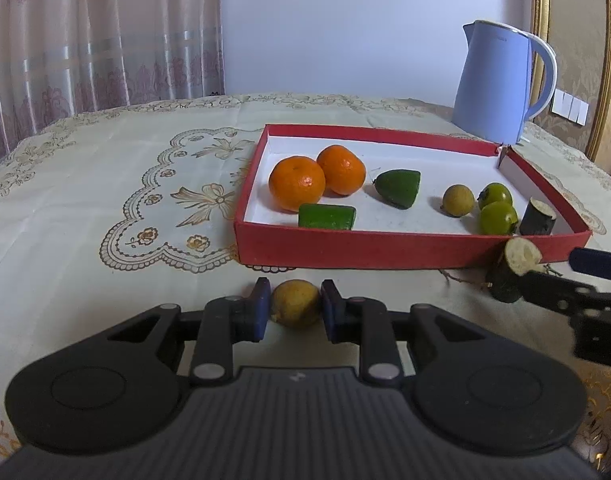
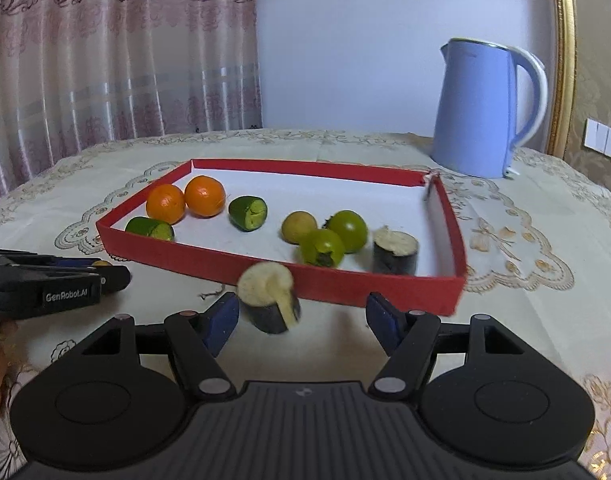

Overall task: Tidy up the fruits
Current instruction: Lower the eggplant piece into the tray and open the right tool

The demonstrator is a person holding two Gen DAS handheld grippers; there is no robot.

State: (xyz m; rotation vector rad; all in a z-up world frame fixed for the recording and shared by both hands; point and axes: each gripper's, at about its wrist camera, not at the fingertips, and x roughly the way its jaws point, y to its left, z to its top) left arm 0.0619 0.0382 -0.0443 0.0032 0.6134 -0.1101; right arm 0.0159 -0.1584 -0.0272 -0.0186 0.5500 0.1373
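Left tongs (image 1: pixel 296 306) — angled down toward the table (image 1: pixel 85 208), low over the cloth just in front of the red tray (image 1: pixel 345 250). Blue pads pinch a small round yellow-brown fruit (image 1: pixel 296 303) from either side; the fruit is dull-skinned and sits at cloth level, outside the tray.

Right tongs (image 2: pixel 301 314) — also tilted downward, before the tray's near wall. Jaws spread, neither pad pressing anything. Between them, close to the left pad, stands a short dark cane piece (image 2: pixel 270 300): cylindrical, dark rind, pale fibrous cut top, on the cloth outside the tray. Whether the left pad touches it cannot be told.

Red tray — shallow rectangular card box, matt red walls, white floor, far right corner split. Contents, left to right:
- two oranges (image 1: pixel 316 176), glossy, pitted, touching
- two green cut pieces (image 1: pixel 326 217), smooth skin, flat cut ends; one by the near wall, the other (image 1: pixel 398 188) toward the middle
- one yellowish round fruit (image 1: pixel 458 200), matt
- two shiny green round fruits (image 1: pixel 497 208) with dark calyxes, touching
- a second dark cane piece (image 1: pixel 537 216), upright near the right wall

Table — covered by a cream cloth with gold embroidered scallops and flowers, creased. A pale blue kettle (image 2: pixel 479 112), smooth, with a white-edged handle, stands behind the tray. Pink patterned curtain (image 2: pixel 105 60) beyond.
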